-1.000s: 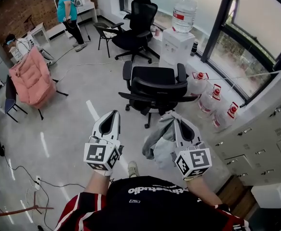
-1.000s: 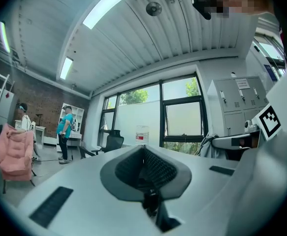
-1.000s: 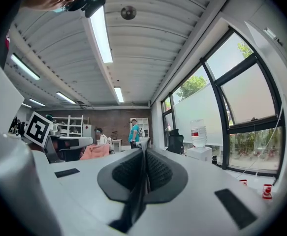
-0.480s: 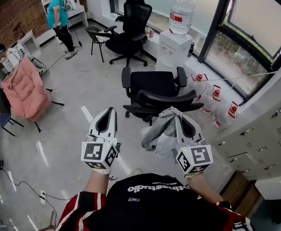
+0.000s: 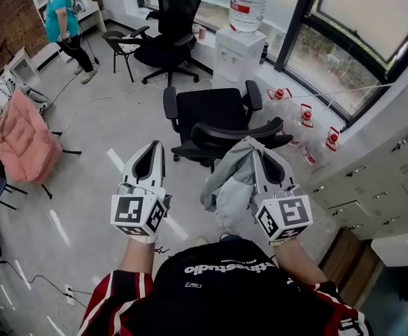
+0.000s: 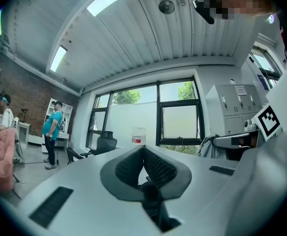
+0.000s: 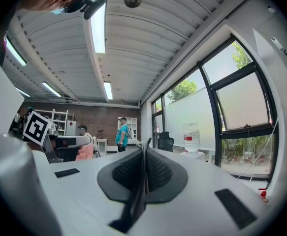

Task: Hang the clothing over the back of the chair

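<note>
Evidently soft and light, the grey clothing (image 5: 230, 187) hangs limp from the right gripper (image 5: 255, 148), which is clamped on one fold, on the near side of the chair (image 5: 214, 110); the left gripper (image 5: 155, 148), closed and empty, should pinch another edge.

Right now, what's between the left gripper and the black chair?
Just bare grey floor, as the head view shows, between the left gripper and the black office chair.

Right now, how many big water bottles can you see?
4 bottles. One stands on the white dispenser by the window; three with red caps sit in a row on the floor beneath the window. More may be hidden behind the chair.
</note>
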### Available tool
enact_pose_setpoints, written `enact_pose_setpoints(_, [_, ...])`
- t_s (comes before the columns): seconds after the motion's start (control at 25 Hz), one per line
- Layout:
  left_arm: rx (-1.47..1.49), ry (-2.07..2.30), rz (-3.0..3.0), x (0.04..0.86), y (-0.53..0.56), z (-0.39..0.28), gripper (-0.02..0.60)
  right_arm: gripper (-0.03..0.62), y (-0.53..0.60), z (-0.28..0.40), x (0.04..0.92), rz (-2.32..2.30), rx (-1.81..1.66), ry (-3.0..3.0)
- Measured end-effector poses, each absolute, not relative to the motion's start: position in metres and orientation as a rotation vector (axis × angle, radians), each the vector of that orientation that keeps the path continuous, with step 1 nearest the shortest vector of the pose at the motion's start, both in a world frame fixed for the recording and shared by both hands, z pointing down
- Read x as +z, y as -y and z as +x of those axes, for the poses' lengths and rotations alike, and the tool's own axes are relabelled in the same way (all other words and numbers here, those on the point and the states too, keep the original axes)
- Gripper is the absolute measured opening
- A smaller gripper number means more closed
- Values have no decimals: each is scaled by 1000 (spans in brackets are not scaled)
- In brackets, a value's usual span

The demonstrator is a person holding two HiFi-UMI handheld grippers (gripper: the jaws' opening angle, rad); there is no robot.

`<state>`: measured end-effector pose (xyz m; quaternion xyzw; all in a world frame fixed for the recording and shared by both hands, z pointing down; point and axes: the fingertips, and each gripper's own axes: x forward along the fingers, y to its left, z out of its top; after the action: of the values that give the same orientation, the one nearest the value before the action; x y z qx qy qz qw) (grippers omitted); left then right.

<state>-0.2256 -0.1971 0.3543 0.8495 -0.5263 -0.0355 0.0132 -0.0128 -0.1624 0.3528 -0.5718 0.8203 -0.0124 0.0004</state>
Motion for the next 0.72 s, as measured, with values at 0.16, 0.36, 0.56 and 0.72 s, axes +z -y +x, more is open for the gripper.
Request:
enact_pose_setpoints(0.16, [-114,1606,2661,357,216,-213,23,17,179,-9,349,-1790,-9,-2581])
enact_pose_setpoints(0.36, [-131,1600,2670,355,237,-202,25,17,205,-5,342,-1744,36,-2611])
enact_pose_setpoints(0.56, [-144,1608,2677,343,257,-189,23,17,238,3,332,-1554,27,-2715])
enact_pose_setpoints(0.72, [-156,1608,2686,338,273,-177,23,17,258,7,325,-1401,78,-2811])
